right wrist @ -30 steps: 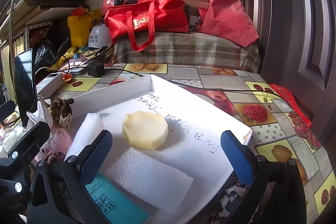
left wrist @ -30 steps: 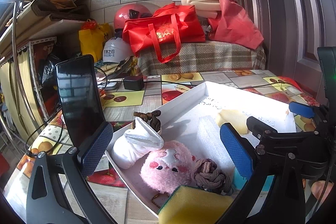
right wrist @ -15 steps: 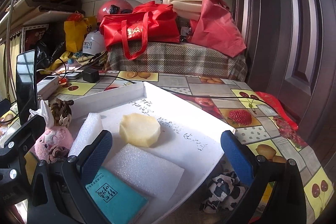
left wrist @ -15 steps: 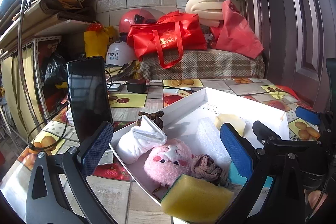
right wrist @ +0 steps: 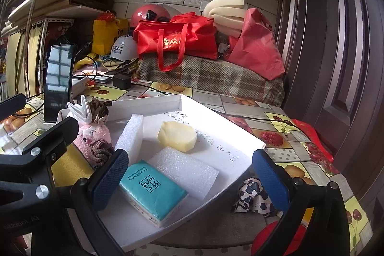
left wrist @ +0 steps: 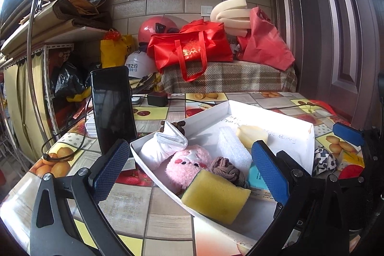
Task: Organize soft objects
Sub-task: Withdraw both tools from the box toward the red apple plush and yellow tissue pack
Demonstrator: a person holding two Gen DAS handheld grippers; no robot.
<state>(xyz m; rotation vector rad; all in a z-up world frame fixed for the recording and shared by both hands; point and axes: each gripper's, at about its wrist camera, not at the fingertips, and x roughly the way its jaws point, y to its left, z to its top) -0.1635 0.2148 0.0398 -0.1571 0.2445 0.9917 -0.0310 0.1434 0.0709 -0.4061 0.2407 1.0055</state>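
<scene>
Your left gripper (left wrist: 192, 169) has its fingers spread wide with nothing between them, and so does your right gripper (right wrist: 192, 179). Both hang above the near end of the white tray (left wrist: 309, 136), which sits on the fruit-print tablecloth (left wrist: 134, 203).

Much is cut off from the left wrist. The teal tissue pack (left wrist: 255, 178) shows only as a sliver behind the right-hand finger, and the flat foam sheet is hidden there altogether. You cannot read the handwriting on the tray floor in either view. The brown knotted cloth (left wrist: 226, 170) lies half behind the yellow sponge (left wrist: 214, 196), which sits on the tray's near rim. The pink plush (left wrist: 188, 166) lies just beside them, touching the white folded cloth (left wrist: 163, 148). A second brown knot (left wrist: 174, 126) peeks out behind that cloth.

The right wrist gives you the other half of the tray. There the tissue pack (right wrist: 152, 191) lies whole at the near edge, touching the flat foam sheet (right wrist: 186, 170). The pale yellow foam disc (right wrist: 177, 136) lies farther in, and the upright foam block (right wrist: 130, 136) stands to its left. The plush (right wrist: 92, 133) and sponge (right wrist: 68, 166) are mostly hidden behind the left gripper's black frame.

Outside the tray, the cow-print cloth (right wrist: 253, 193) lies crumpled on the tablecloth beside the tray's right rim, between the right gripper's fingers in its own view. Something red (right wrist: 266, 239) sits just nearer; too little shows to name it. The standing phone (left wrist: 112, 107) appears in both views.
</scene>
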